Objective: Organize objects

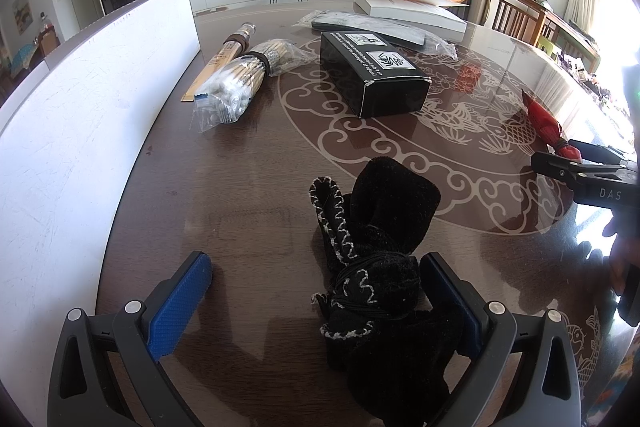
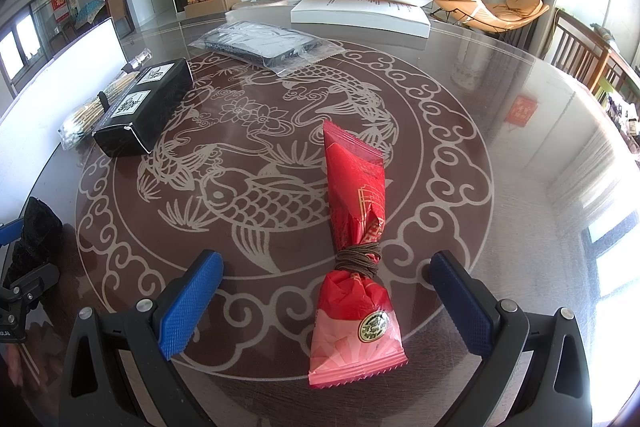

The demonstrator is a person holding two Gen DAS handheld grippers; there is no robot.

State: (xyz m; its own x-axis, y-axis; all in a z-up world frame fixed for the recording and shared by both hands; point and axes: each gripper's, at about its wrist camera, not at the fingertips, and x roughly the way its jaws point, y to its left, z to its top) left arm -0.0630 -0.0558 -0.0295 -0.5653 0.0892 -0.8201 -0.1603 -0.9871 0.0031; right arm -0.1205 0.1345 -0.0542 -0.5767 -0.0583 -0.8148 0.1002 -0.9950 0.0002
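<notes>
Here, one black velvet pouch [image 1: 376, 267] lies between the wide-spread fingers of the left gripper [image 1: 316, 291], touching its right pad but unpinched. One red packet [image 2: 356, 239], cord-tied, lies on the table [image 2: 520, 187] inside the equally gaping, empty right gripper [image 2: 326, 297]. Beyond sit one black box [image 1: 372, 73], one swab bag [image 1: 236, 87], one white board [image 1: 80, 115].

The letters "DAS" are printed in white on the right gripper [image 1: 558, 163]. Text on the black box [image 1: 374, 73] and red packet [image 2: 356, 255] cannot be read.
</notes>
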